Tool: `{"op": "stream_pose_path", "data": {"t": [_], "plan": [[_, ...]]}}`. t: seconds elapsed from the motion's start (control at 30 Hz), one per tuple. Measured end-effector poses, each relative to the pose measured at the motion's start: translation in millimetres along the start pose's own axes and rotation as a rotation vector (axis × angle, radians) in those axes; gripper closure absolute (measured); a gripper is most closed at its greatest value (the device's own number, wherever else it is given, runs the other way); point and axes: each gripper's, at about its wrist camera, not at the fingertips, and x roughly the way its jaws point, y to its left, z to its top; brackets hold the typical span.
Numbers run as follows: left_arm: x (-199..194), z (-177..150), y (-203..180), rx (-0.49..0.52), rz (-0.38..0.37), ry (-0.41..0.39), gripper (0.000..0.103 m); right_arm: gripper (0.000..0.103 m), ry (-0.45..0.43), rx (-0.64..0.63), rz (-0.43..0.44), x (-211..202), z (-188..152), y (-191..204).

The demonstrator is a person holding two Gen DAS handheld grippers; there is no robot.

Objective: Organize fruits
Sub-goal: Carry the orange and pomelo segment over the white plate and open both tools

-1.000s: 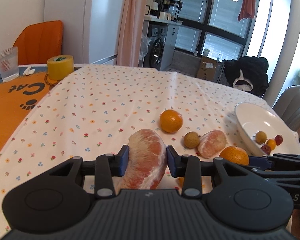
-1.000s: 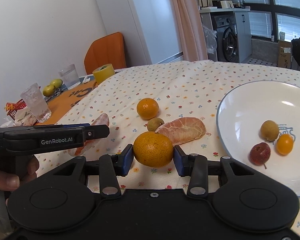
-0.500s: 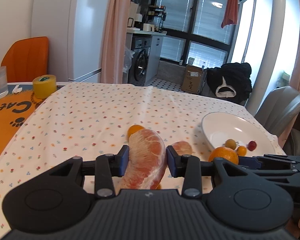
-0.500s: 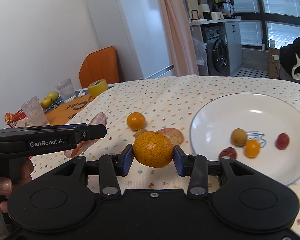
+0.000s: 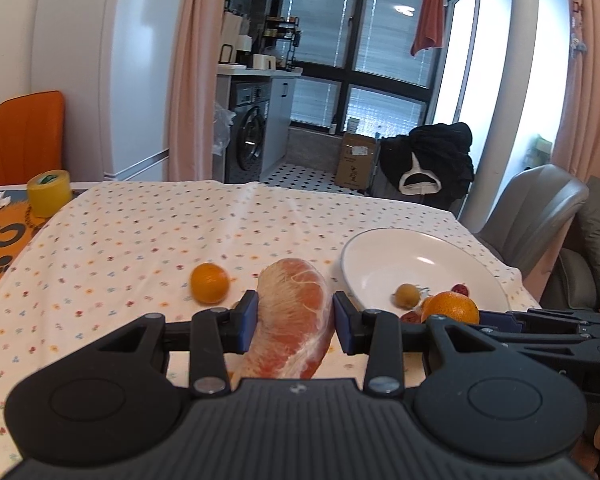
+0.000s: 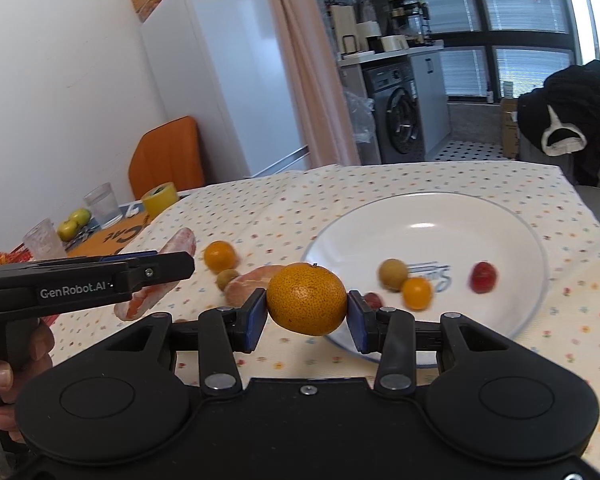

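My left gripper (image 5: 295,322) is shut on a peeled pomelo segment (image 5: 294,320), held above the flowered cloth. My right gripper (image 6: 307,308) is shut on a mandarin (image 6: 307,299), raised just before the near rim of the white plate (image 6: 512,236). The plate holds a brownish longan (image 6: 393,274), a small orange kumquat (image 6: 417,293) and two red fruits (image 6: 483,276). On the cloth left of the plate lie another mandarin (image 6: 219,256), a second pomelo segment (image 6: 248,286) and a small brown fruit (image 6: 227,279). The left gripper with its segment also shows in the right wrist view (image 6: 168,268).
A yellow tape roll (image 5: 49,192), drinking glasses (image 6: 102,210) and green apples (image 6: 73,223) stand on the orange mat at the far left. A grey chair (image 5: 536,216) is behind the plate, an orange chair (image 5: 20,136) at the far left. A hand (image 6: 4,376) holds the left gripper.
Both grippers have risen and drawn back with their fruits, so the table looks lower and farther. The right gripper with the mandarin has come nearer to the plate's near rim.
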Motion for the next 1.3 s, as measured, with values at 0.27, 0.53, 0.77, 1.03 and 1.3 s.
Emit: {"op": "stream_pose_path", "data": {"t": [0.27,0.53,0.77,1.03,1.3], "plan": [[9.8,2.3,-20.3,0.026,-0.031,0.0,0.065,0.062,-0.019,0.037,-0.045,-9.6,-1.2,-26.9],[22.3,6.2,-34.5,0.051,-0.047,0.005,0.065,0.062,-0.023,0.069,-0.079,-12.5,-2.1,-49.4],[36.0,9.7,-44.8,0.068,-0.064,0.015,0.065,0.062,-0.019,0.078,-0.111,-11.0,-0.9,-61.1],[59.0,10.4,-56.9,0.089,-0.079,0.047,0.065,0.062,0.005,0.094,-0.119,0.0,-5.5,-70.0],[76.9,10.4,-64.3,0.102,-0.083,0.071,0.065,0.058,0.0,0.106,-0.119,4.3,-5.5,-77.5]]}}
